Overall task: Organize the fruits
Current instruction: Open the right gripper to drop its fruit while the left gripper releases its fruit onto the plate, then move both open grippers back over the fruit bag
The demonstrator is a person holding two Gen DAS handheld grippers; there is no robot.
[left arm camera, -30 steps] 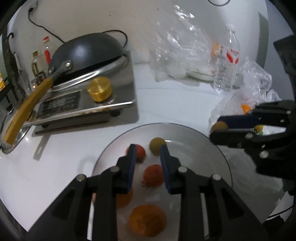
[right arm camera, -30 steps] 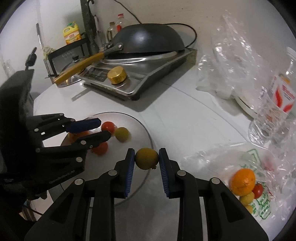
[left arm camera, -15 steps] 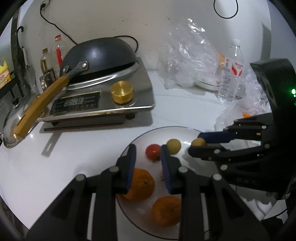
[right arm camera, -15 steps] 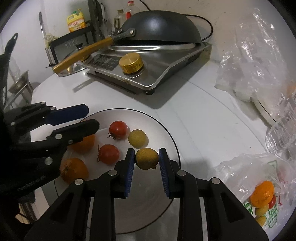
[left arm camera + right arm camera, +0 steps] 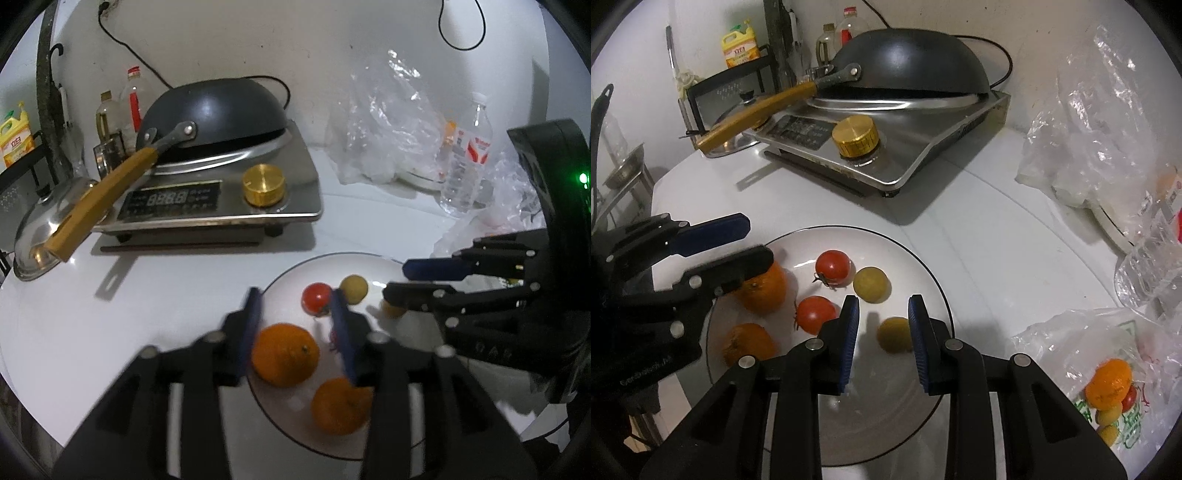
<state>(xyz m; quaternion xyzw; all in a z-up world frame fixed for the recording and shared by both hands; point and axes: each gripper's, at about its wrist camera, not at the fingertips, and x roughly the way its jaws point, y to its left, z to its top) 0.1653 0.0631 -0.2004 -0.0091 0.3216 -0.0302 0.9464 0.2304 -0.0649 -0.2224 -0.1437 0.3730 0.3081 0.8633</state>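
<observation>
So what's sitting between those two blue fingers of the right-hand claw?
In the right wrist view, a small yellow-green fruit lies on the white plate between the open right gripper fingers, nearer the right one; whether it touches is unclear.

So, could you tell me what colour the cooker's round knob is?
Gold; the knob shows best in the right wrist view.

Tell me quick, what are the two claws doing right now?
Left claw: open, holding nothing, over the orange on the plate.
Right claw: open, holding nothing; the yellow-green fruit sits loose on the plate.
</observation>
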